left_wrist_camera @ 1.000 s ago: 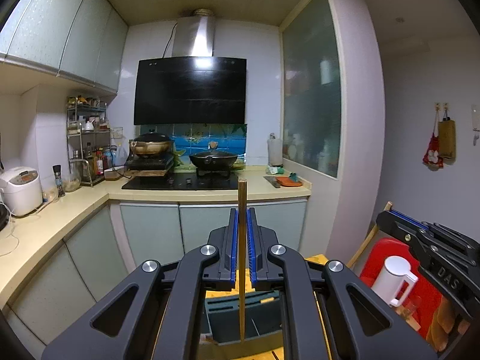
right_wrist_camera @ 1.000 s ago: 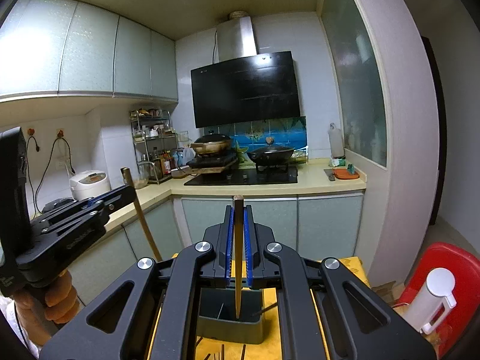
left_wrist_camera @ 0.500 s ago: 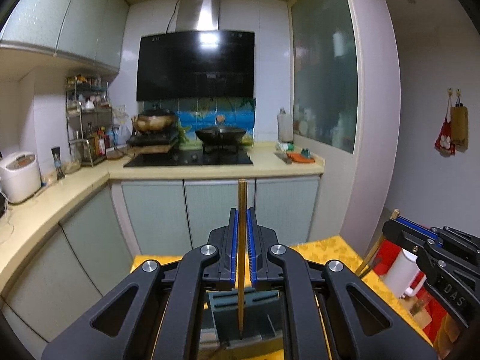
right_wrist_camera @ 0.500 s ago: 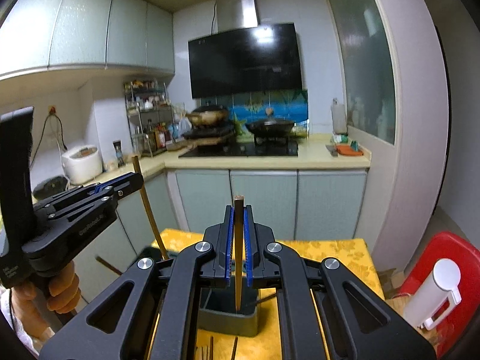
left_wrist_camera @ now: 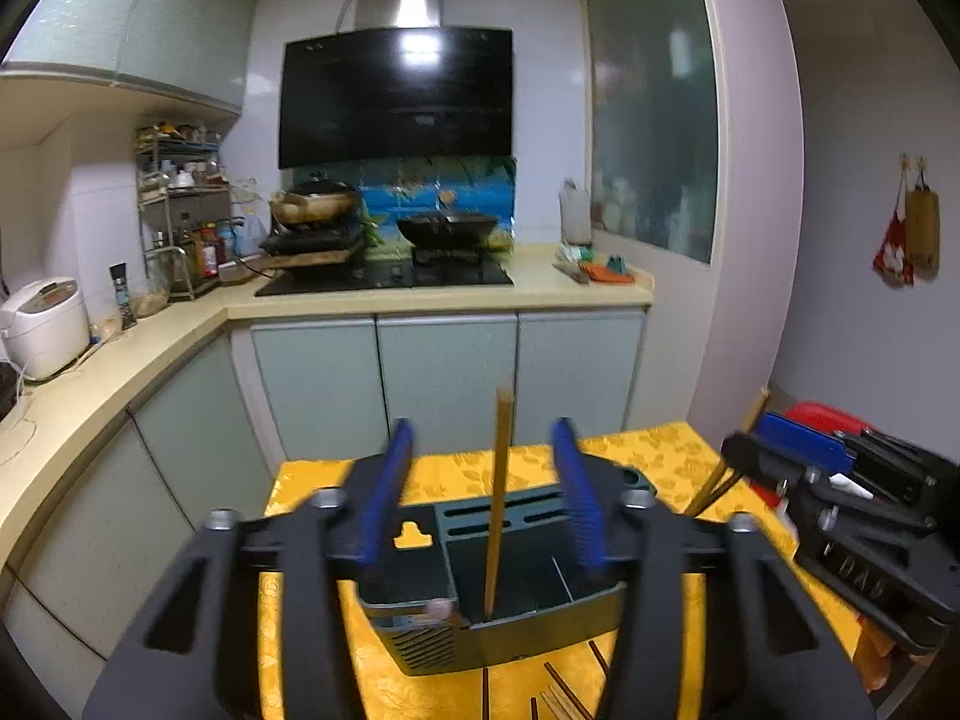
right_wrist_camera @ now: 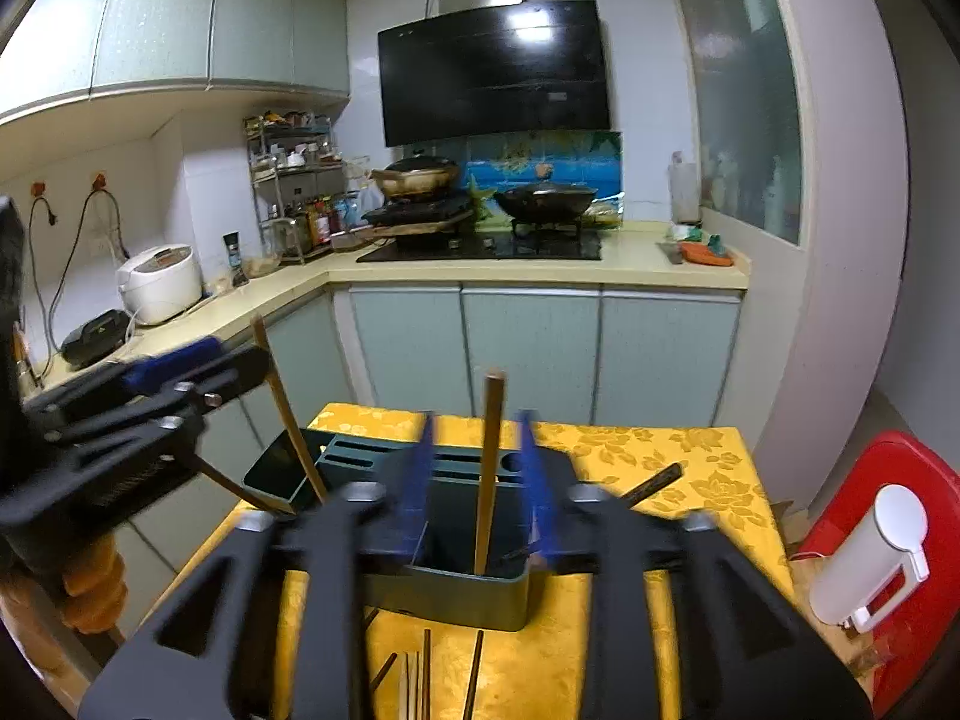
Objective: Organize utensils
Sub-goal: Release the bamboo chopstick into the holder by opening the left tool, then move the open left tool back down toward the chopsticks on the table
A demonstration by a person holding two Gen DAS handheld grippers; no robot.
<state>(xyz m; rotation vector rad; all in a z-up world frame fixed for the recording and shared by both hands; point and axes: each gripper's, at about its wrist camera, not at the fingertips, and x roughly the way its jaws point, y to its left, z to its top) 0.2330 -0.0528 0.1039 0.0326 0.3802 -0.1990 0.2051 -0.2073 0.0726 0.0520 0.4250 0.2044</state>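
Both sets of jaws have just been opening: the left gripper and the right gripper each stand about half spread, blue pads clear of the wooden chopstick between them, so each chopstick is released and stands nearly upright with its tip inside the dark green utensil holder. To finish this step well, draw each gripper straight back and up without brushing its stick. More loose chopsticks lie on the yellow-clothed bench near the holder's front wall.

2 tongs, 1 holder
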